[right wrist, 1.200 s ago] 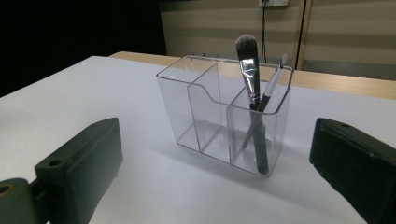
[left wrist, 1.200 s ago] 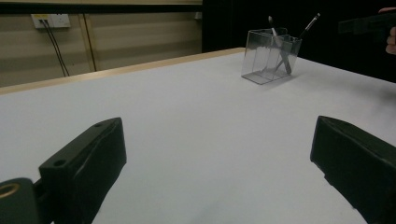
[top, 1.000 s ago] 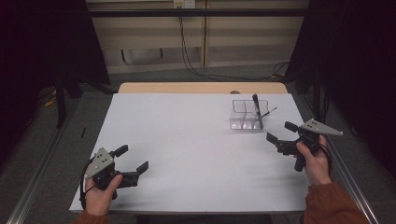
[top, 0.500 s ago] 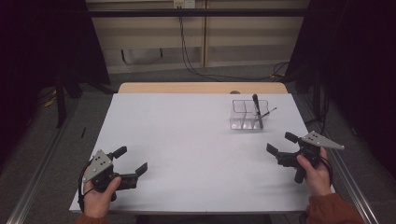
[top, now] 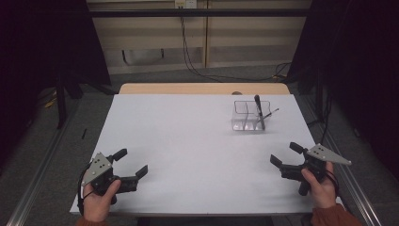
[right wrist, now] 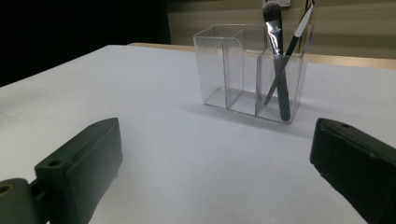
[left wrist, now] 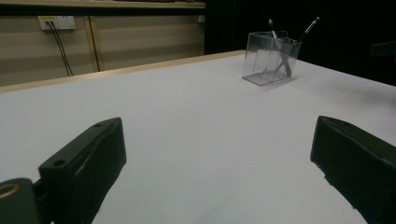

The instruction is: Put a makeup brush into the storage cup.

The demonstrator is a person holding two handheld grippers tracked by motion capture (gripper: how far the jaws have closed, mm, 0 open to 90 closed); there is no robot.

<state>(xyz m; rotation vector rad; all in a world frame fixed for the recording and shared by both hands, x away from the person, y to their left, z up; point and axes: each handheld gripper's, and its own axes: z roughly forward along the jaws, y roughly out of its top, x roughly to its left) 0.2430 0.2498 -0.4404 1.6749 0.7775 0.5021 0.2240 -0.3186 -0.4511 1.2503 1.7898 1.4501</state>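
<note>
The clear organizer stands toward the far right of the desk, and I see a thick makeup brush and a thin one crossed in one end compartment. My right tool sits near the desk's right edge, jaws spread wide, gripping nothing, pointed at the organizer. My left tool is at the near left corner, equally wide open and empty, well apart from everything.
</note>
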